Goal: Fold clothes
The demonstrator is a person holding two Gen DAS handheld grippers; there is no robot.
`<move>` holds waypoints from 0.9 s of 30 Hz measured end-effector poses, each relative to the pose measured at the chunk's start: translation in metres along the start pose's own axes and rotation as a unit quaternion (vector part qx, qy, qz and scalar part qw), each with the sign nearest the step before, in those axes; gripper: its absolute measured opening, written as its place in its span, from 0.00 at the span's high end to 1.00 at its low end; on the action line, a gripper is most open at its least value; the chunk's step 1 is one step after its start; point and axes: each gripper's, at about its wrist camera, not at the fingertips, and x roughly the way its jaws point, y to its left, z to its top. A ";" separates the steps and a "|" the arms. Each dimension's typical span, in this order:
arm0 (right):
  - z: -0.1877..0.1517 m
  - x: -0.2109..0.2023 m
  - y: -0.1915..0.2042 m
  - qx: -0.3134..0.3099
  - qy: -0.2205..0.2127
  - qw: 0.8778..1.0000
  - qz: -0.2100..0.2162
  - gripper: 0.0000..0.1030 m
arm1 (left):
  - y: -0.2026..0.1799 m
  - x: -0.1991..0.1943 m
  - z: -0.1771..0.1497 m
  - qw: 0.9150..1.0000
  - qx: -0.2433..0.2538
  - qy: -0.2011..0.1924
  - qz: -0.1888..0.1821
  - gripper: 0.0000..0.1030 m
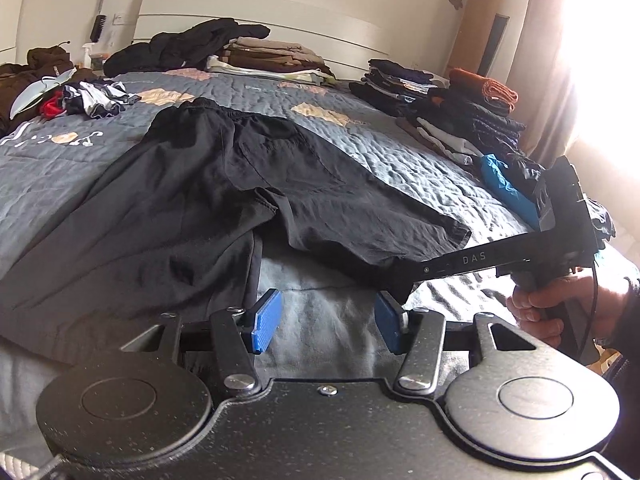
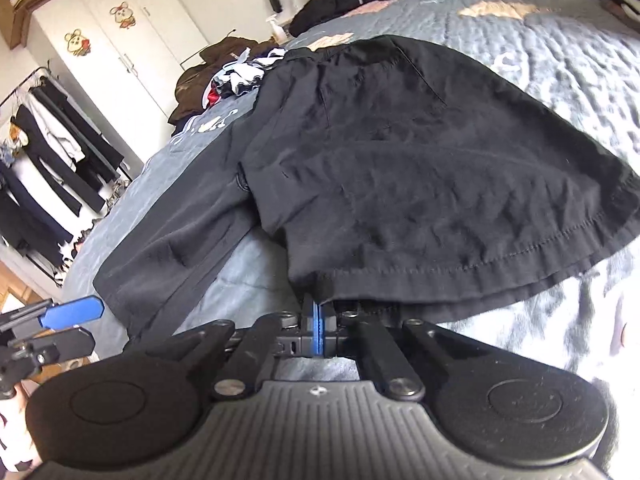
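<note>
We're pinching the black shorts' (image 2: 420,168) rt leg hem w/ right gripper (image 2: 318,316), jaws clamped; left gripper (image 1: 326,322) gaping wide, holding nothing; we're keeping hem taut, edges aligned.

1. The shorts (image 1: 224,184) lie spread on the bed (image 1: 400,160) in front of you, waistband toward the headboard (image 1: 256,12), leg hems toward you.
2. Your left gripper (image 1: 326,318) sits just before the gap between the two legs, touching neither.
3. Your right gripper (image 2: 318,322) meets the hem of the right-hand leg at its near left corner.
4. Behind the shorts, by the headboard, a folded stack (image 1: 272,58) sits with a loose heap (image 1: 188,44) to its left.
5. More folded stacks (image 1: 440,104) line the bed's right side.
6. A small jumble of clothes (image 1: 92,98) lies far left.
</note>
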 end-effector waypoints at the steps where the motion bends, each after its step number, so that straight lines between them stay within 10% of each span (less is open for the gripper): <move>1: 0.001 -0.003 0.003 -0.010 -0.001 1.000 0.000 1.00 | 0.001 -0.001 0.000 1.000 0.000 -0.001 -0.001 0.50; 11: 0.031 -0.086 0.048 -0.174 -0.027 0.983 -0.044 1.00 | 0.003 -0.003 0.006 1.000 -0.001 -0.006 0.000 0.50; 16: 0.014 -0.052 0.041 -0.221 0.078 0.966 -0.110 0.99 | 0.003 -0.001 0.001 1.000 0.007 0.005 -0.002 0.50; 21: -0.007 -0.032 0.007 -0.175 0.155 0.964 -0.126 0.96 | 0.006 0.000 0.000 1.000 0.004 0.007 -0.004 0.46; 27: 0.018 -0.093 -0.055 -0.064 0.047 0.989 -0.128 0.73 | 0.004 0.003 0.000 1.000 0.002 0.007 -0.012 0.46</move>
